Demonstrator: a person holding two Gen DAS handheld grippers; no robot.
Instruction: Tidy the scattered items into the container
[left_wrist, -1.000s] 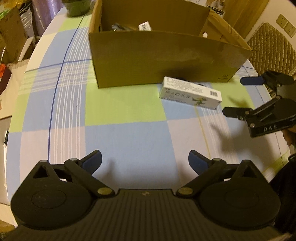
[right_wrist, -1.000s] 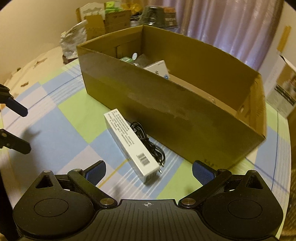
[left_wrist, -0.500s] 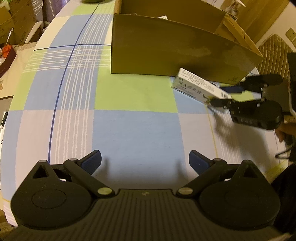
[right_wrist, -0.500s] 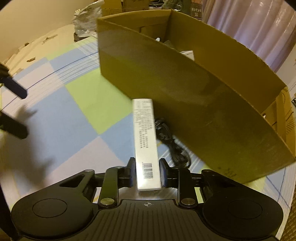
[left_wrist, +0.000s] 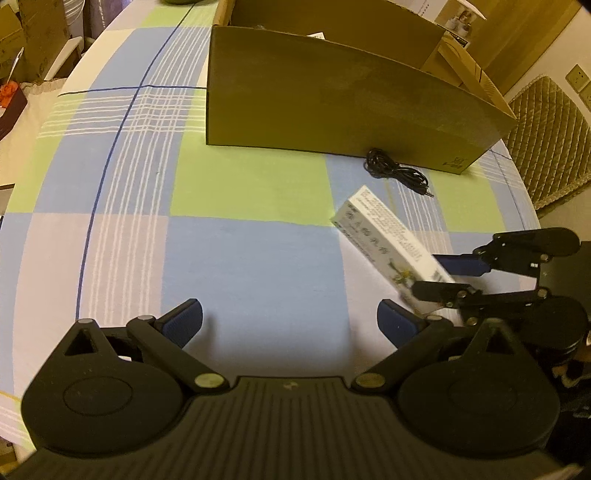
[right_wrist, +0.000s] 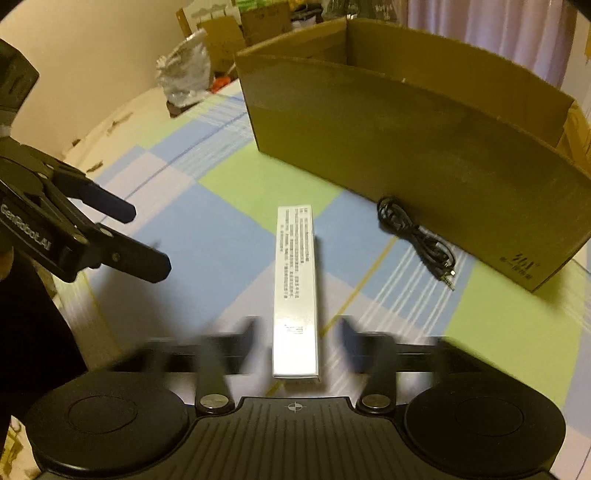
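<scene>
Right tool (right_wrist: 295, 345): jaws parted and blurred, just been opening; gaps visible between each finger and the white carton in the right wrist view, so no squeeze on it.
White carton (right_wrist: 295, 291): long and narrow, printed text along the top, barcode end nearest the camera; lying between the right tool's fingers, far end aimed toward the cardboard box. Whether flat on the surface or slightly lifted, cannot tell.
Same carton from the left wrist (left_wrist: 391, 240): angled across the checked cloth, near end between the right tool's (left_wrist: 443, 277) two black fingers.
Left tool (left_wrist: 290, 321): wide open, blue pads well apart, nothing between them, hanging over bare cloth.
Cardboard box (right_wrist: 424, 147): open-topped, sitting at the far side of the surface, near wall facing both cameras; a few items barely visible inside from the left wrist view.
Black cable (right_wrist: 417, 240): coiled loosely, plug end trailing out, lying on the cloth just beside the foot of the box wall, outside it.
Surface (left_wrist: 240, 258): covered in blue, green and pale checks.
</scene>
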